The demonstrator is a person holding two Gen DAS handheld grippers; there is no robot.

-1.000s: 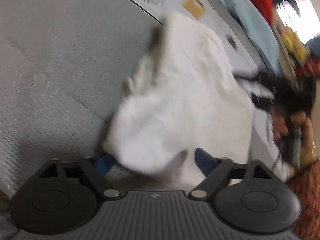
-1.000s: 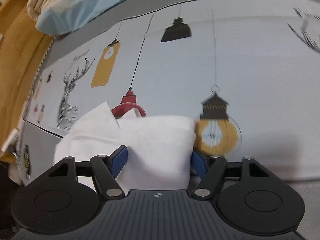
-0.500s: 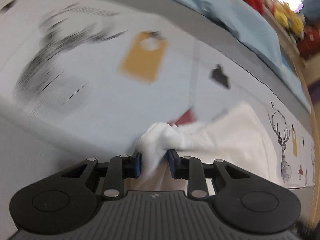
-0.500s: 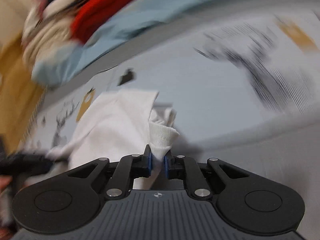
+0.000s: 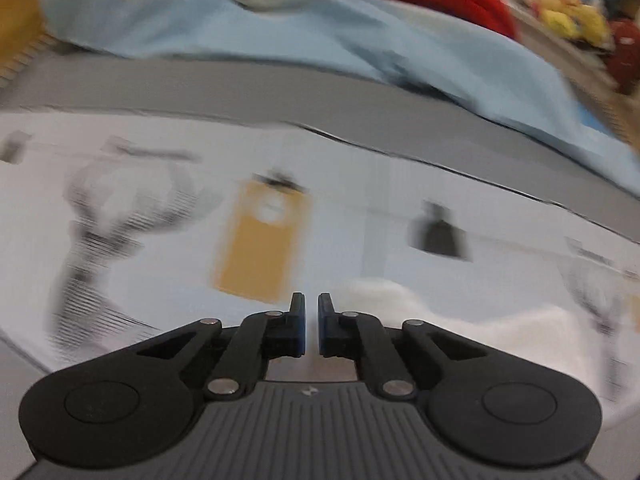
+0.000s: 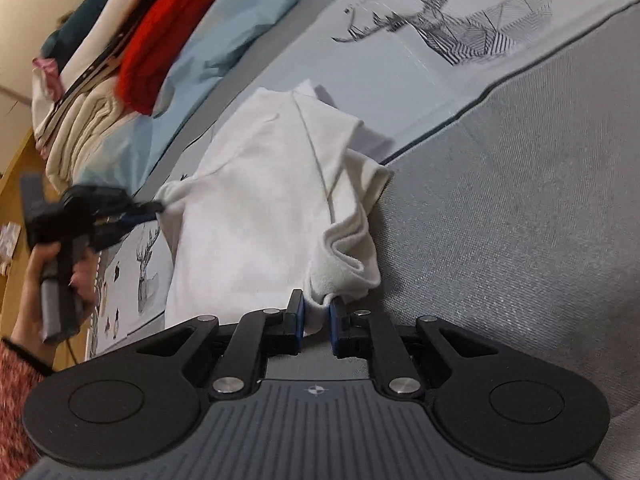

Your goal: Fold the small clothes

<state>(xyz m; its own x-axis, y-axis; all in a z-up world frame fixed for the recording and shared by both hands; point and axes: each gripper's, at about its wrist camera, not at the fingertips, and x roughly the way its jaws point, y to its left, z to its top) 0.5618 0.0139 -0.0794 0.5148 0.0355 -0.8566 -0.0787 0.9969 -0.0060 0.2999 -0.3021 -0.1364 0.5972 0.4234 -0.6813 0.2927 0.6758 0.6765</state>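
Observation:
A small white garment [image 6: 264, 208] lies stretched over a printed grey cloth [image 6: 404, 64] on a grey sofa seat. My right gripper [image 6: 316, 316] is shut on a bunched corner of it. In the right wrist view my left gripper [image 6: 154, 210] touches the far corner of the garment at the left. In the blurred left wrist view the left gripper [image 5: 311, 320] is nearly closed with nothing seen between its pads, and the white garment [image 5: 460, 320] lies just to its right.
A pile of clothes, light blue [image 6: 240, 24], red [image 6: 160, 36] and cream [image 6: 84, 120], lies along the back. The grey textured seat [image 6: 520, 220] spreads to the right. A wooden edge [image 6: 12, 168] runs at the far left.
Both grippers closed on corners of the garment, then moved apart and spread it out. The left wrist view swung up and no longer shows cloth between its pads.

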